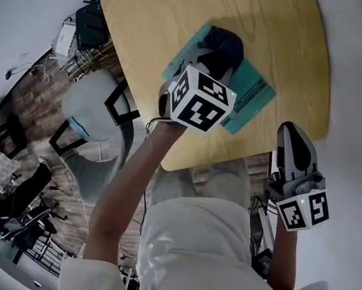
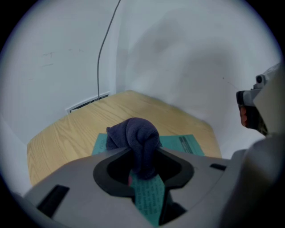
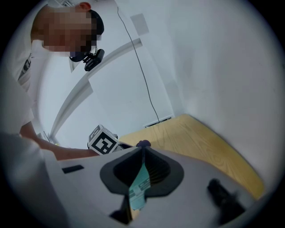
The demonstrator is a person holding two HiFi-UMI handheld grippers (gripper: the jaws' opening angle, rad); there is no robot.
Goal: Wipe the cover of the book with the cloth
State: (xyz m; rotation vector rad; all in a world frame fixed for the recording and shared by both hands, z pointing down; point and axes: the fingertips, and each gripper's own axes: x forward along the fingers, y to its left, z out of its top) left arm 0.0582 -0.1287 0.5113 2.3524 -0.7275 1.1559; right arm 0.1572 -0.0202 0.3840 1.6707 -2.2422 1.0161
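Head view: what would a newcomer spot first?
The left gripper, jaws shut on a dark blue cloth, holds it on a teal book on the wooden table. The right gripper hangs shut and empty by the table's near edge.

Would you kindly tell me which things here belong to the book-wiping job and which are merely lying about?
In the job: cloth, pinched in the left gripper; teal book beneath it; table.

Lying about: right gripper, shut, off the table's edge; chair; white box on the floor; wall cable.
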